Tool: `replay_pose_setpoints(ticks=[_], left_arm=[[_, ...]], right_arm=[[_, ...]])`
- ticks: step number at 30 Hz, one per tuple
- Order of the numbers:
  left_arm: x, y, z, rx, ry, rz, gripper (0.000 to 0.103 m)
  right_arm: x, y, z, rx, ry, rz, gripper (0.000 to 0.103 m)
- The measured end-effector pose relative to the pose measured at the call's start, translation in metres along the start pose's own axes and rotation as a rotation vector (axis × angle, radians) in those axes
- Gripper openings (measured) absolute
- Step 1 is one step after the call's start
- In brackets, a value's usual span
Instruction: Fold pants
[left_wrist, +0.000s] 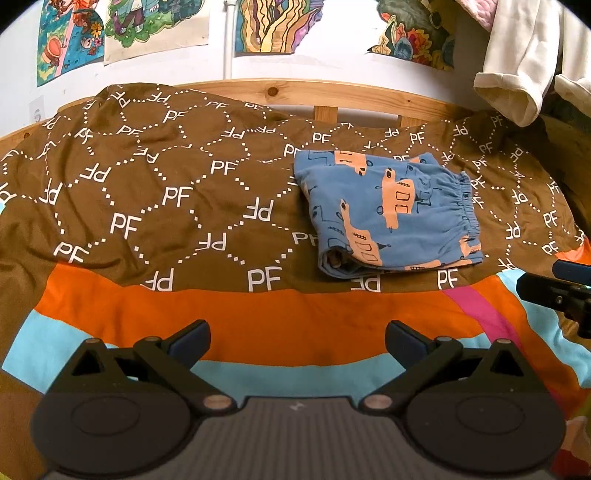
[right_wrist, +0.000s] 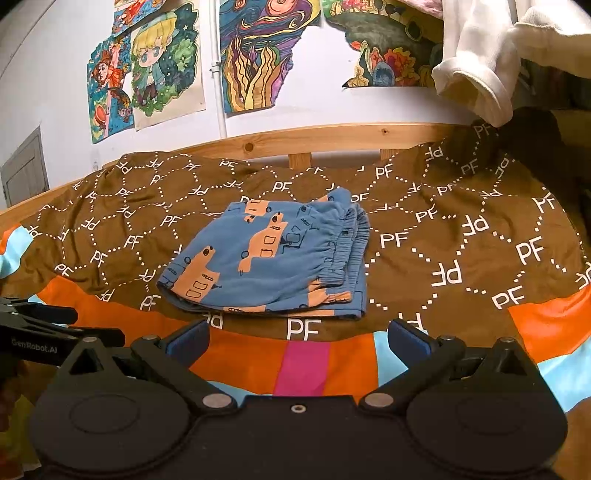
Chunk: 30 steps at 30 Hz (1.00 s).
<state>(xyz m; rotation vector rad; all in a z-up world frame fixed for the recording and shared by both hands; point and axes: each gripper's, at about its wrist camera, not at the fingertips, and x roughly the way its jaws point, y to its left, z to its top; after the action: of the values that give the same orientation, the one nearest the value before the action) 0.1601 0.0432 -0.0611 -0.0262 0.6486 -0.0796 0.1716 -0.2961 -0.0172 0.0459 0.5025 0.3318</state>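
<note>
Blue pants (left_wrist: 391, 214) with orange vehicle prints lie folded into a compact rectangle on the brown bedspread, elastic waistband to the right. In the right wrist view the pants (right_wrist: 273, 258) sit straight ahead, just beyond the fingers. My left gripper (left_wrist: 297, 338) is open and holds nothing, hovering over the orange stripe, with the pants ahead and to the right. My right gripper (right_wrist: 297, 338) is open too, holding nothing, a short way in front of the folded edge. The right gripper's fingertips (left_wrist: 546, 288) show at the right edge of the left wrist view.
A brown "PF" patterned bedspread (left_wrist: 155, 192) with orange, light blue and pink stripes covers the bed. A wooden bed rail (right_wrist: 314, 140) runs along the far side under a wall of drawings. White clothing (right_wrist: 487, 74) hangs at the upper right.
</note>
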Motion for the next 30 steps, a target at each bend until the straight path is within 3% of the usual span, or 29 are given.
replay_pose_setpoints(ticks=[30], left_arm=[[0.0001,0.0021,-0.0020,-0.001,0.004,0.000,0.103]], right_arm=[[0.0018,0.0008,-0.0026,0.013,0.006,-0.003,0.102]])
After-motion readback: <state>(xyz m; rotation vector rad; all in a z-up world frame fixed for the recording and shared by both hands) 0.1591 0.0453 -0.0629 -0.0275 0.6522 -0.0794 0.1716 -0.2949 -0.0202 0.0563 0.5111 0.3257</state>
